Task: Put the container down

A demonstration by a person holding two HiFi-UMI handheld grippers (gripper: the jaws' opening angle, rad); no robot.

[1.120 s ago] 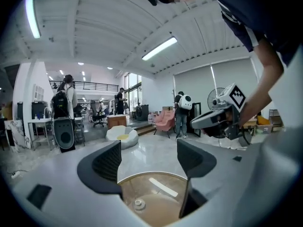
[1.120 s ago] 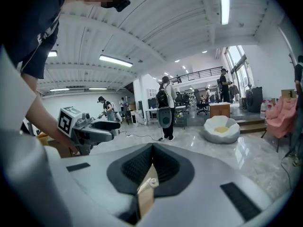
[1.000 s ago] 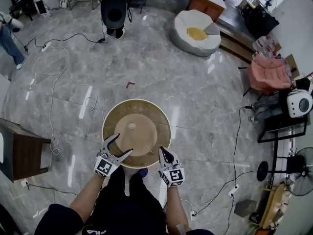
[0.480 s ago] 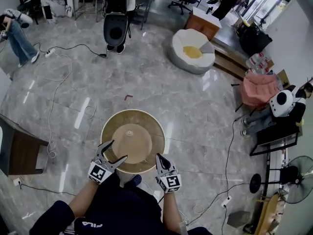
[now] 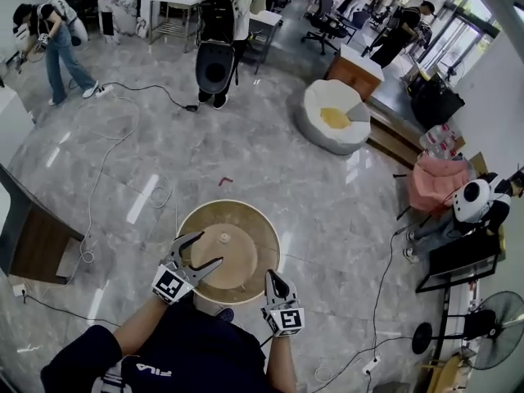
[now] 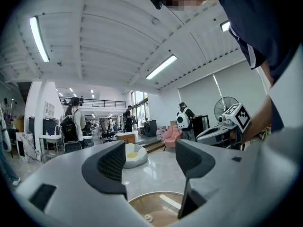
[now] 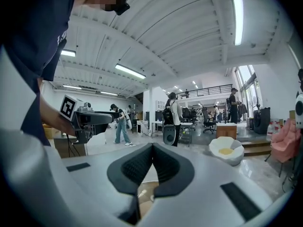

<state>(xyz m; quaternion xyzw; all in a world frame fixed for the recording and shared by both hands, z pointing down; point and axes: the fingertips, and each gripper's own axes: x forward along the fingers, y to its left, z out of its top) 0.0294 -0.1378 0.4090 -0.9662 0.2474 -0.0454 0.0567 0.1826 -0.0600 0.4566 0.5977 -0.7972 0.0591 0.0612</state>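
Note:
The container (image 5: 237, 240) is a wide, round, tan basin with a pale rim, and it lies on the grey marble floor right in front of me. My left gripper (image 5: 206, 250) is open, its fingers spread above the basin's near-left part and holding nothing. In the left gripper view the gripper (image 6: 150, 162) frames the container (image 6: 156, 212) low between its jaws. My right gripper (image 5: 270, 275) is shut, its tip at the basin's near-right rim. In the right gripper view its pads (image 7: 163, 167) meet with nothing seen between them, and the container (image 7: 144, 190) shows below.
A dark wooden table (image 5: 33, 252) stands at the left. Cables (image 5: 106, 150) trail across the floor. Beyond the basin are a small red mark (image 5: 225, 182), a white beanbag seat (image 5: 334, 125), a person with a black backpack (image 5: 219, 56), and a pink chair (image 5: 430, 178) at the right.
The head view has tilted up and takes in more of the room. The left gripper has moved a little further over the basin and stays open. The right gripper stays shut at the rim.

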